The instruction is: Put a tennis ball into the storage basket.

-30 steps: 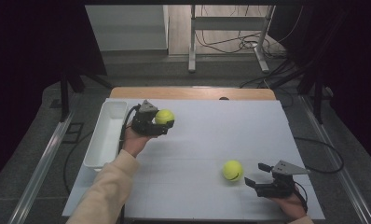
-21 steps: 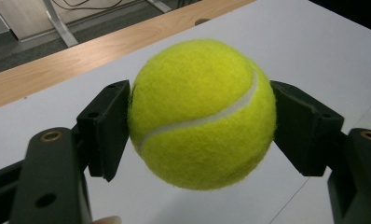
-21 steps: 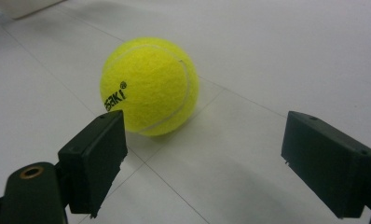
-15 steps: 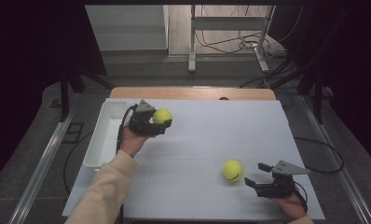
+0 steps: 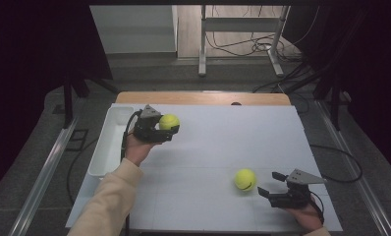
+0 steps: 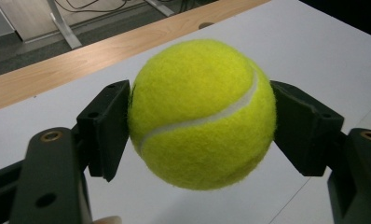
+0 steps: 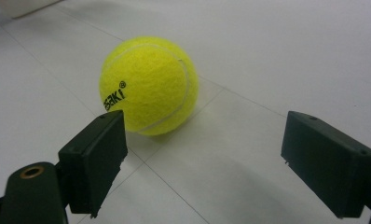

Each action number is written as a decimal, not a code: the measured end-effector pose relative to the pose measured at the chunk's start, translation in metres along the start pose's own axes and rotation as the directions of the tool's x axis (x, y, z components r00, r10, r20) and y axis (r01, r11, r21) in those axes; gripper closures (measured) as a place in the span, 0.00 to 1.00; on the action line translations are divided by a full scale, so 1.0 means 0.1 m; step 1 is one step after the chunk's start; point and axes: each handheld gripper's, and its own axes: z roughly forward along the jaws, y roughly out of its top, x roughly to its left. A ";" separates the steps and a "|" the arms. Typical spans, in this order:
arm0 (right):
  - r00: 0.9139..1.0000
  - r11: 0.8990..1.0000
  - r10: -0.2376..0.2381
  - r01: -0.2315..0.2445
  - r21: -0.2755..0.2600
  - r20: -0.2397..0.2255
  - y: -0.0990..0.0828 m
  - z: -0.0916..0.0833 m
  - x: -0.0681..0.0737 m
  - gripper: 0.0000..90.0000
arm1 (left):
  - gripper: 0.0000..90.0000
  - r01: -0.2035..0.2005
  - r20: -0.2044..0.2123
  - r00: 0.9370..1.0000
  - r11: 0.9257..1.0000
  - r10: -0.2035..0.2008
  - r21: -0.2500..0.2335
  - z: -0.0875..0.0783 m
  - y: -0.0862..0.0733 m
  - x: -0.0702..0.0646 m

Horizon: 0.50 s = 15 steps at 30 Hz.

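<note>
I am pinching one tennis ball (image 6: 200,114) across its fuzzy, springy middle in the left gripper (image 5: 160,132) above the counter (image 5: 223,142), while the right gripper (image 5: 268,184), fingers spread, is facing the second ball (image 7: 148,86) lying just ahead.

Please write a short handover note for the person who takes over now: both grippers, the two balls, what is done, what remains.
Left gripper: shut on one ball, held above the table, beside the white tray.
Right gripper: open, jaws wide, holding nothing.
Second ball: lies on the table just ahead of the right gripper, a little toward its left jaw, not touched.
Done: first ball grasped and lifted.
Left: probably place the held ball, perhaps in the tray, then grasp the second ball.
</note>
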 end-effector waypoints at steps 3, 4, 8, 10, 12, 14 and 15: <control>1.000 1.000 0.000 0.000 0.002 0.001 0.00 0.00 0.00 0.16 | 0.29 0.005 0.001 1.000 1.000 -0.005 -0.003 -0.01 0.00 0.00; 1.000 1.000 0.001 -0.001 0.003 0.001 0.00 0.00 0.00 0.16 | 0.29 0.005 0.001 1.000 1.000 -0.005 -0.003 -0.01 0.00 0.01; 1.000 1.000 0.000 0.000 0.005 0.002 0.00 0.00 0.00 0.16 | 0.29 0.008 -0.001 1.000 1.000 -0.008 -0.006 -0.02 -0.01 0.02; 1.000 1.000 -0.002 0.002 0.010 0.006 0.00 0.00 0.00 0.16 | 0.29 0.009 -0.003 1.000 1.000 -0.009 -0.007 -0.04 -0.01 0.04; 1.000 1.000 -0.001 0.001 0.009 0.005 0.00 0.00 0.00 0.16 | 0.29 0.013 -0.004 1.000 1.000 -0.013 -0.012 -0.06 -0.01 0.04; 1.000 1.000 -0.001 0.001 0.008 0.004 0.00 0.00 0.00 0.16 | 0.29 0.016 -0.001 1.000 1.000 -0.016 -0.014 -0.07 -0.02 0.04; 1.000 1.000 -0.001 0.001 0.008 0.004 0.00 0.00 0.00 0.16 | 0.29 0.016 0.001 1.000 1.000 -0.016 -0.016 -0.08 -0.02 0.05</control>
